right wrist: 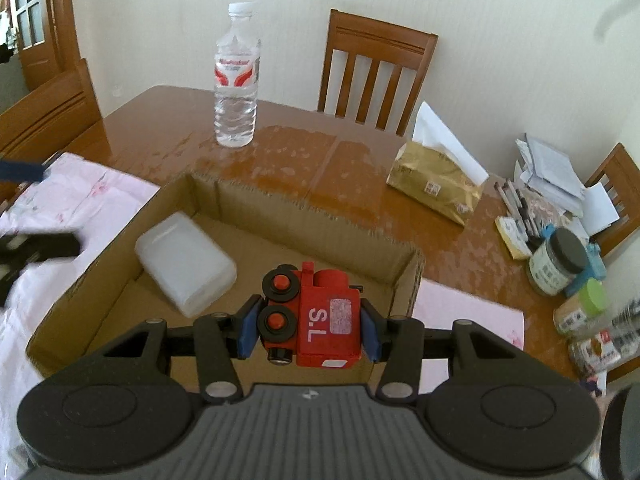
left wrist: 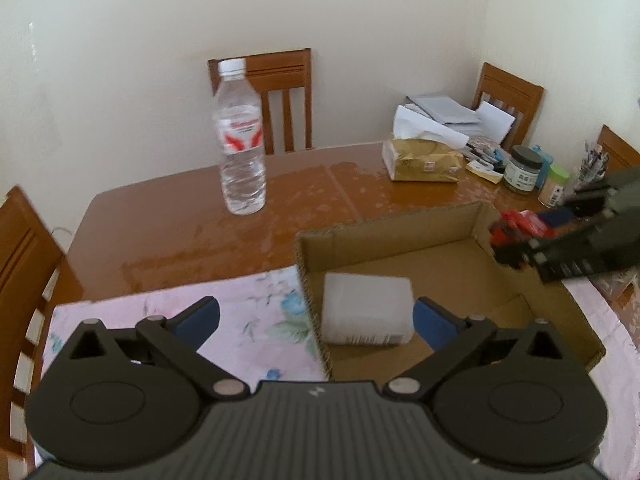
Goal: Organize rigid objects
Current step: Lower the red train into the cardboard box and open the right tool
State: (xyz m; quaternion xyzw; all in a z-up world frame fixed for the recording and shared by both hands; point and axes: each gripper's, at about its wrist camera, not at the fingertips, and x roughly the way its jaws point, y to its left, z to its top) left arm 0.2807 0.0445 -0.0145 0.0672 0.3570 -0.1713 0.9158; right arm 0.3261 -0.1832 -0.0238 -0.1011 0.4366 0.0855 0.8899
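Observation:
An open cardboard box [left wrist: 400, 232] [right wrist: 300, 216] sits on a floral cloth on the wooden table. Inside it, at the left end, lies a white plastic box [left wrist: 366, 308] [right wrist: 184, 264]. My left gripper [left wrist: 316, 318] stands open over the box's left wall. Its blue pads are wide apart and press on nothing; the white box lies just beyond them. My right gripper [right wrist: 310, 328] [left wrist: 520, 248] is shut on a red toy train [right wrist: 320, 320] [left wrist: 516, 228] marked "S.L", held above the right end of the box. A clear water bottle [left wrist: 242, 140] [right wrist: 236, 80] stands upright farther back.
A gold tissue pack [left wrist: 424, 160] [right wrist: 436, 184] lies behind the box. Jars [left wrist: 520, 170] [right wrist: 556, 260], pens and stacked papers [left wrist: 444, 110] crowd the right side. Wooden chairs [left wrist: 280, 100] [right wrist: 376, 76] ring the table. The pink floral cloth [left wrist: 248, 320] covers the near edge.

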